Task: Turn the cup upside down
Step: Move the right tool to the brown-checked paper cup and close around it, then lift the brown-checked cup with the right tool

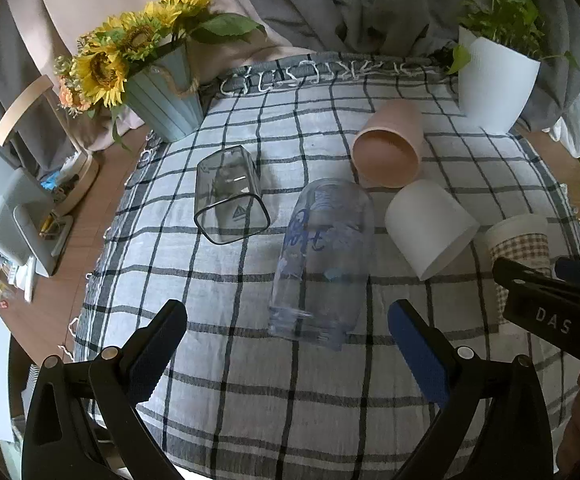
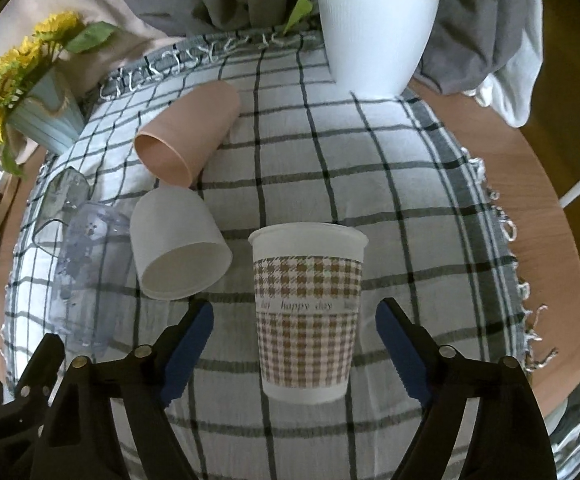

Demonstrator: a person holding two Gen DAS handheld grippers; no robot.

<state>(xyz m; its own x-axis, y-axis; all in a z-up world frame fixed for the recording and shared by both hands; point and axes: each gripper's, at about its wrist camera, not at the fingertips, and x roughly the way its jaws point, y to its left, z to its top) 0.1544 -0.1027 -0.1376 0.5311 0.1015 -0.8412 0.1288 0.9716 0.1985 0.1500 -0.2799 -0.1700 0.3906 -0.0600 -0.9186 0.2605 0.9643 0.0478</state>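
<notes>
A paper cup with a brown check pattern stands upright on the checked cloth, between the open fingers of my right gripper; the fingers do not touch it. It also shows at the right of the left wrist view, partly hidden behind the right gripper. My left gripper is open, its fingers on either side of a clear printed glass that lies on its side. A white cup, a pink cup and a clear square cup also lie on their sides.
The checked cloth covers a round wooden table. A blue pot of sunflowers stands at the back left. A white plant pot stands at the back right. Grey fabric lies behind the table.
</notes>
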